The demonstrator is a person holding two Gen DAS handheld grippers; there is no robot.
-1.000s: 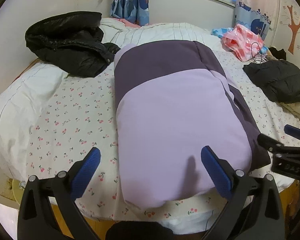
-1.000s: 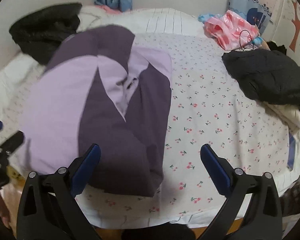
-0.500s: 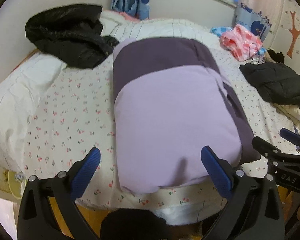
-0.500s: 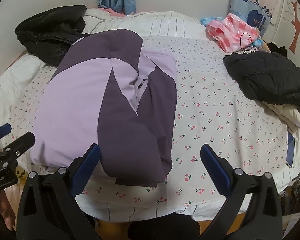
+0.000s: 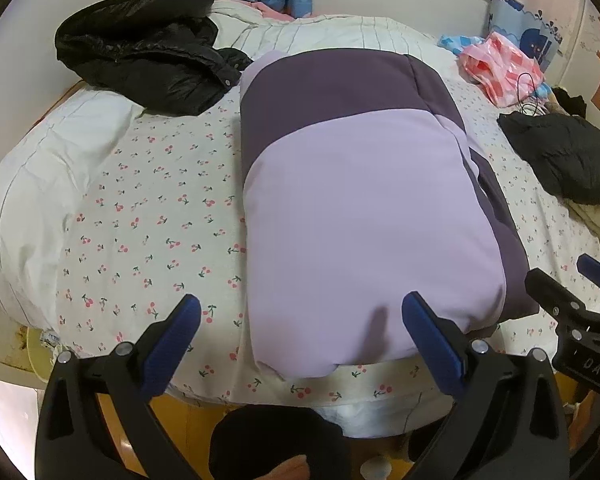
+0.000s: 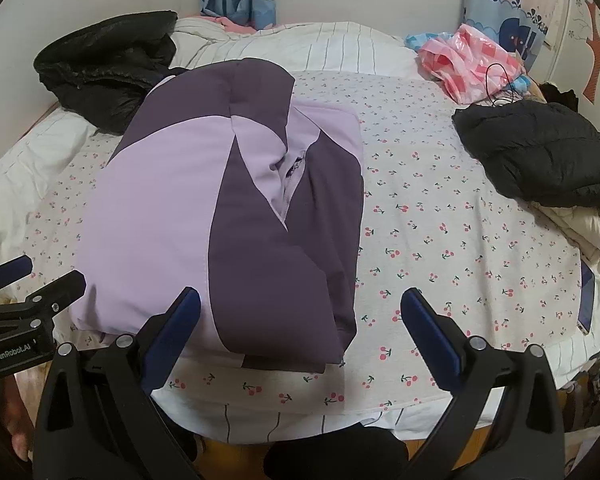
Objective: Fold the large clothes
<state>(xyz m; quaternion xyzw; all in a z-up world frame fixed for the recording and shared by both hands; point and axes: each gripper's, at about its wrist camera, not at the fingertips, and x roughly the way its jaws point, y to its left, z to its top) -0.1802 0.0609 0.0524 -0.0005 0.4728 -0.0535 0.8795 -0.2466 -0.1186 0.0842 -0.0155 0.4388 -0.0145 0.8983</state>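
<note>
Both grippers gape empty: left gripper [image 5: 300, 332] at the jacket [image 5: 364, 216] hem, right gripper [image 6: 300, 328] beside it; jacket lies on the bed [image 5: 140, 208]; we should pinch both near corners evenly and fold away

A smooth, matt two-tone purple padded cloth jacket [image 5: 364, 208] lies on a cherry-print cotton bedsheet [image 5: 148, 216]; beside it, a glossy black quilted puffer coat [image 5: 148, 44].

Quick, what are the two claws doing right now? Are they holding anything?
Left claw: open, holding nothing, just above the near edge of the purple jacket.
Right claw: open, holding nothing.
</note>
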